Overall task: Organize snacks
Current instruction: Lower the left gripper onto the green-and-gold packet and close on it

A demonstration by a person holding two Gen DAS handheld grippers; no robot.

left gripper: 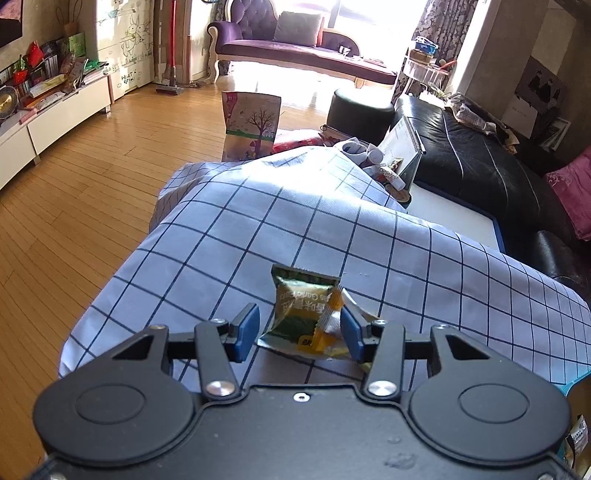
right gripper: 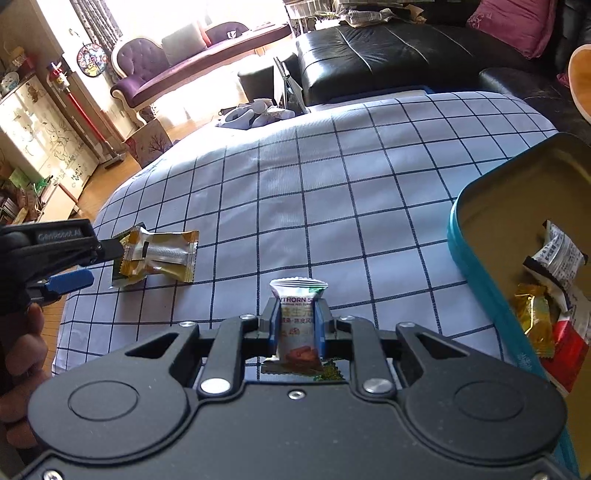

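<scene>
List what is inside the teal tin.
Inside the teal tin, three wrapped snacks show: a white packet with black print, a gold wrapper and a red and white packet. Anything under them, and the tin's near end past the frame edge, stays hidden.

- Tablecloth [right gripper: 332,206]: pale lavender-white, dark navy grid of squares.
- Tin [right gripper: 476,258]: teal outer wall, dull gold inside.
- White snack packet [right gripper: 298,325]: white wrapper, green trim at top, dark lettering, orange-brown picture low down.
- Green snack packet [left gripper: 301,306]: dark green and gold foil, pale lettering.
- Gold snack packets [right gripper: 162,254]: gold and silver foil, orange-yellow crimped ends.
- Left gripper [left gripper: 300,332] and right gripper [right gripper: 297,325]: black bodies, blue pads.
- Sofa [right gripper: 388,55], at 1 o'clock from the cloth: black; pink cushion [right gripper: 513,22].
- Chaise [left gripper: 295,48]: purple, cream frame.
- Floor [left gripper: 92,192]: honey-brown planks.
</scene>
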